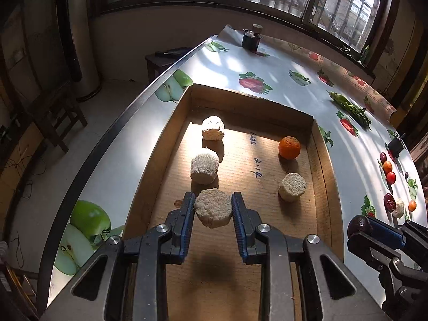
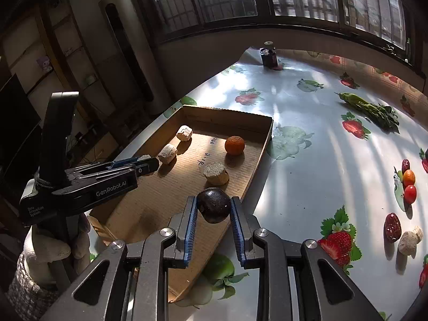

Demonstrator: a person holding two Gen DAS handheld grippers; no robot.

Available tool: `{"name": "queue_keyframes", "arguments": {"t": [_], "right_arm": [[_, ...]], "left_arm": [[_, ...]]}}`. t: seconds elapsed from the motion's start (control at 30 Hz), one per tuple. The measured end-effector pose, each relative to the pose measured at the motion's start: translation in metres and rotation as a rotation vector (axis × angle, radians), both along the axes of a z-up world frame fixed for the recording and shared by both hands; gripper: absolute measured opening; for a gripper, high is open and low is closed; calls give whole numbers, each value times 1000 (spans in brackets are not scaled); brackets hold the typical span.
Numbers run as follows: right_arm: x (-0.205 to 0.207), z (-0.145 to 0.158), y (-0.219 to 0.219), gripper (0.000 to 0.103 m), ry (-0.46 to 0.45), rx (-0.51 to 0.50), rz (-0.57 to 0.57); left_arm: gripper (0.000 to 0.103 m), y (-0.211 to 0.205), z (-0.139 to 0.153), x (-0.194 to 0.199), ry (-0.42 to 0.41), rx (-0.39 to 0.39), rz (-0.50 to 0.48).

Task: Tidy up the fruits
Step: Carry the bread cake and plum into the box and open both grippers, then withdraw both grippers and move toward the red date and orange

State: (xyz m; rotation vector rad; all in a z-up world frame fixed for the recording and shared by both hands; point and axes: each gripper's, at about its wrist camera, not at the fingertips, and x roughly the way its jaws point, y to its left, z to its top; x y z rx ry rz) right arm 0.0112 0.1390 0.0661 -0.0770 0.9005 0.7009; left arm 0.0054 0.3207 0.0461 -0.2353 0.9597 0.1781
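Count as seen: one cardboard box. Inside it lay three pale corn chunks plus one orange. A fourth chunk was off the floor, clamped in the left gripper. One dark round fruit sat clamped in the right gripper. So two grippers, each with one item.

Loose on the table: two red dates, one small orange fruit, one red cherry tomato, one or two more pale chunks, one bunch of greens, one dark jar.
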Motion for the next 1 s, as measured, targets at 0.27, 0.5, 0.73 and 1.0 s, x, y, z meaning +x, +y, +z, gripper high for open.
{"name": "queue_keyframes", "arguments": {"t": [0.27,0.5,0.73,1.0], "right_arm": [[18,-40,48,27,53,-84,43],[28,-50,55,29,51,-64,42],[28,-35,38,40,57,-10,0],[-15,10,-39,41,-27,106,-158]], "left_arm": [[27,8,-22,9,70,-27,21],[41,15,-21,7,30,-93,34],[46,14,7,-12,-38,-98,74],[70,-43,61,-77,-224,73,70]]}}
